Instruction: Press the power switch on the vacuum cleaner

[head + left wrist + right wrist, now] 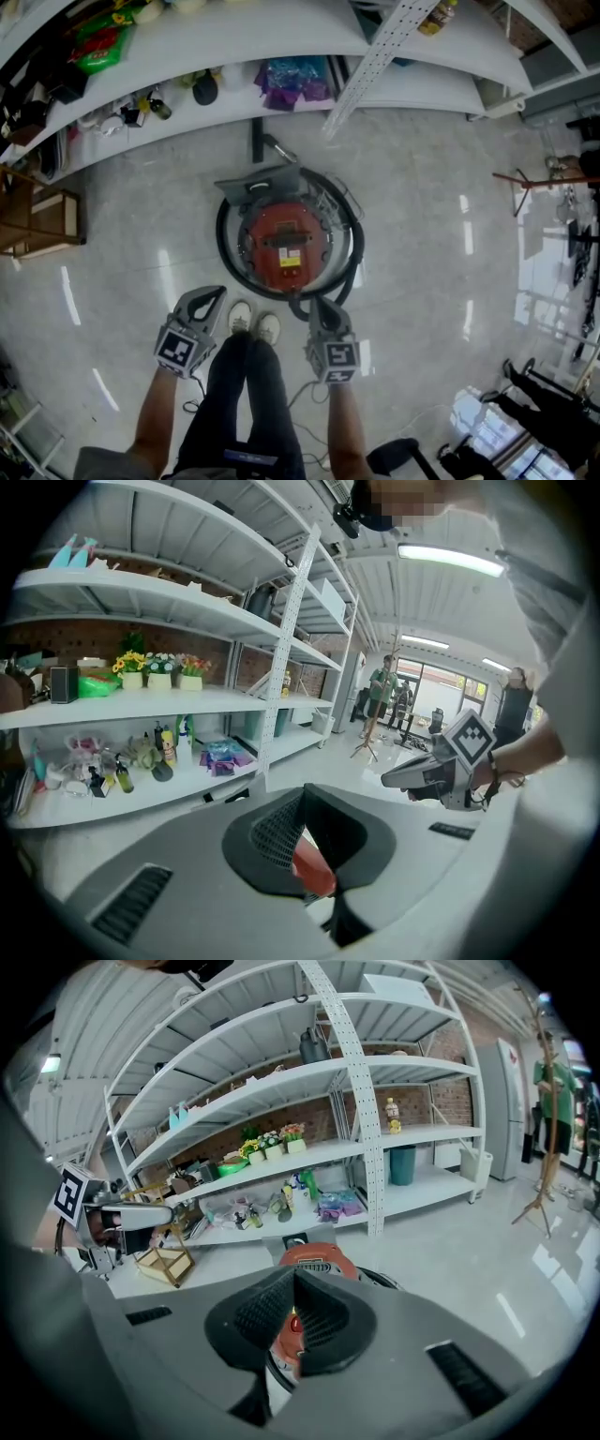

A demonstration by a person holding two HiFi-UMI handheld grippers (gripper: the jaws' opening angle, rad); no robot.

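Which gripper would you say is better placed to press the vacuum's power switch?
Probably the right gripper: its shut jaws sit at the vacuum cleaner's near rim, facing the red top. The left gripper stands farther off.

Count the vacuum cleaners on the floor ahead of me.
1. The red-topped vacuum cleaner stands on the floor between the person's shoes and the white shelving. No other shows; one could be out of frame.

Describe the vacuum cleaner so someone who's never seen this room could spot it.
Find the long white shelving along the pale floor. On the floor just in front of it stands the vacuum cleaner, a round canister. Unlike the small bottles on the shelving, it has a red top ringed by a black hose.
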